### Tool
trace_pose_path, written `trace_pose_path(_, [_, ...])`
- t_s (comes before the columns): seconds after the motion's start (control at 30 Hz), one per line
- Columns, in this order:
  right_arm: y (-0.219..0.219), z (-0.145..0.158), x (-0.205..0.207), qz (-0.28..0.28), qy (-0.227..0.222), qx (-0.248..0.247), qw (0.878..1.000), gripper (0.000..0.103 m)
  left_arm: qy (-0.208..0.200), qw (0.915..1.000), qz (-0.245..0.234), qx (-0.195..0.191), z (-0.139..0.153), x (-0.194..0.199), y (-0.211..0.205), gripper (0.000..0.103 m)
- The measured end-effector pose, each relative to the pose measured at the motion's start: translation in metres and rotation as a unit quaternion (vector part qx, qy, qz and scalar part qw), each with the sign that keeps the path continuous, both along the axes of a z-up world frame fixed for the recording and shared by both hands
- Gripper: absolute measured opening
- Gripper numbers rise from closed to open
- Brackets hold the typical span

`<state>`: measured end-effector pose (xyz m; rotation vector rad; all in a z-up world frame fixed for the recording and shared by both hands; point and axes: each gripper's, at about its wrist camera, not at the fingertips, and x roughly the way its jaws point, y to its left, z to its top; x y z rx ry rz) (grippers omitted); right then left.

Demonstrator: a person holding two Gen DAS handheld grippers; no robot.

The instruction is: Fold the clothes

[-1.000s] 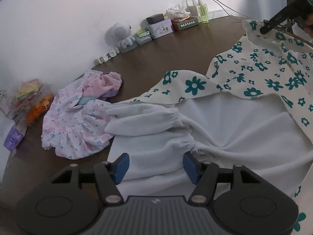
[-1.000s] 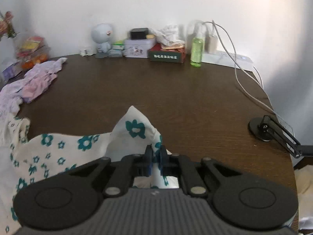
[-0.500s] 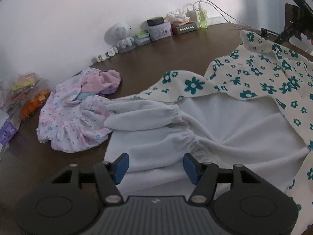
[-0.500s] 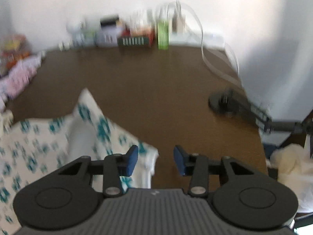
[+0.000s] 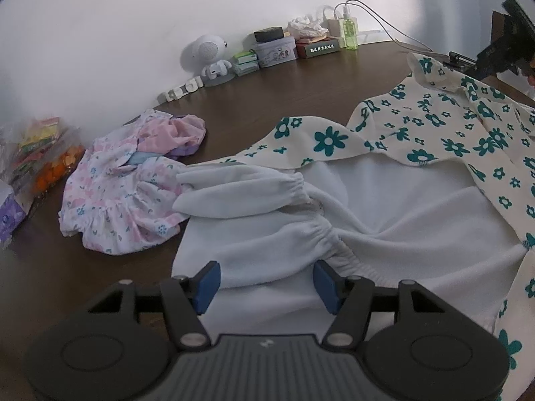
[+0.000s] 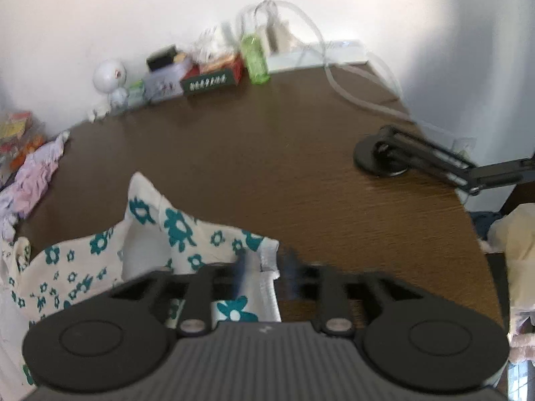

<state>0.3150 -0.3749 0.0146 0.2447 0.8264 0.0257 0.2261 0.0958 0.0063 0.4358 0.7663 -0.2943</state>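
Note:
A cream garment with teal flowers lies spread inside out on the brown table, its white fleece lining facing up. Two gathered cuffs point left. My left gripper hovers open over the lower cuff, its blue pads clear of the cloth on either side. In the right wrist view a corner of the flowered garment rests on the table. My right gripper is blurred; its jaws are opening, with the cloth's hemmed edge lying loose between them.
A crumpled pink floral garment lies left of the spread one. Along the back wall stand a white round speaker, small boxes, a green bottle and cables. Snack bags sit far left. A black jointed stand sits near the table's right edge.
My right gripper was shut on the flowered corner; it has opened and let go, and the corner now lies on the table. It also shifted sideways and rolled. The left gripper has stayed put.

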Motion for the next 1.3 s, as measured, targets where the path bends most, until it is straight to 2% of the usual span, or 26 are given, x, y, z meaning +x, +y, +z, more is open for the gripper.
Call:
trace_pose_path(0.03, [-0.001, 0.004, -0.006, -0.005, -0.013, 0.002, 1.0, 0.05, 0.002, 1.0, 0.0, -0.001, 0.0, 0.0, 0.001, 0.06])
trace_pose_path(0.17, [0.018, 0.025, -0.037, 0.061, -0.058, 0.003, 0.996, 0.047, -0.009, 0.9999, -0.003, -0.013, 0.008, -0.005, 0.003, 0.06])
trace_pose_path(0.27, [0.058, 0.03, -0.057, 0.153, -0.049, -0.04, 0.986, 0.043, -0.022, 0.9992, -0.007, -0.032, 0.019, -0.007, 0.0, 0.06])
trace_pose_path(0.33, [0.082, 0.025, -0.069, 0.185, -0.038, -0.077, 0.979, 0.041, -0.021, 0.9976, -0.024, -0.061, 0.028, -0.006, -0.009, 0.06])
trace_pose_path(0.4, [0.09, 0.022, -0.08, 0.192, -0.034, -0.094, 0.976, 0.042, -0.012, 0.9951, -0.057, -0.081, 0.038, -0.004, -0.026, 0.061])
trace_pose_path(0.53, [0.089, 0.019, -0.102, 0.187, -0.029, -0.104, 0.976, 0.042, 0.004, 0.9871, -0.139, -0.079, 0.053, 0.013, -0.087, 0.072])
trace_pose_path(0.63, [0.085, 0.015, -0.119, 0.183, -0.029, -0.1, 0.978, 0.042, 0.02, 0.9797, -0.19, -0.061, 0.054, 0.035, -0.147, 0.072])
trace_pose_path(0.8, [0.082, 0.007, -0.144, 0.191, -0.029, -0.096, 0.976, 0.042, 0.046, 0.9728, -0.226, -0.023, 0.028, 0.076, -0.238, 0.07])
trace_pose_path(0.87, [0.08, 0.001, -0.147, 0.192, -0.03, -0.095, 0.976, 0.042, 0.053, 0.974, -0.22, -0.008, 0.016, 0.091, -0.257, 0.059])
trace_pose_path(0.9, [0.08, -0.002, -0.149, 0.193, -0.031, -0.095, 0.976, 0.042, 0.056, 0.9743, -0.218, -0.001, 0.01, 0.098, -0.264, 0.058])
trace_pose_path(0.97, [0.078, -0.007, -0.152, 0.194, -0.032, -0.094, 0.976, 0.042, 0.073, 0.9734, -0.217, 0.008, -0.001, 0.109, -0.269, 0.046])
trace_pose_path(1.0, [0.078, -0.01, -0.153, 0.196, -0.033, -0.095, 0.975, 0.042, 0.079, 0.9723, -0.22, 0.003, -0.005, 0.112, -0.269, 0.043])
trace_pose_path(1.03, [0.078, -0.013, -0.154, 0.199, -0.035, -0.095, 0.975, 0.042, 0.089, 0.9707, -0.223, -0.01, -0.006, 0.115, -0.267, 0.033])
trace_pose_path(1.07, [0.078, -0.014, -0.155, 0.2, -0.038, -0.096, 0.974, 0.043, 0.098, 0.9688, -0.226, -0.024, -0.006, 0.119, -0.265, 0.016])
trace_pose_path(1.1, [0.077, -0.014, -0.155, 0.202, -0.042, -0.096, 0.974, 0.043, 0.1, 0.9688, -0.225, -0.026, -0.006, 0.12, -0.264, 0.007])
trace_pose_path(1.13, [0.076, -0.014, -0.156, 0.202, -0.044, -0.094, 0.974, 0.043, 0.102, 0.9688, -0.224, -0.028, -0.006, 0.121, -0.263, 0.002])
trace_pose_path(1.3, [0.077, -0.016, -0.163, 0.196, -0.054, -0.09, 0.975, 0.044, 0.076, 0.9727, -0.218, -0.022, 0.001, 0.128, -0.26, 0.001])
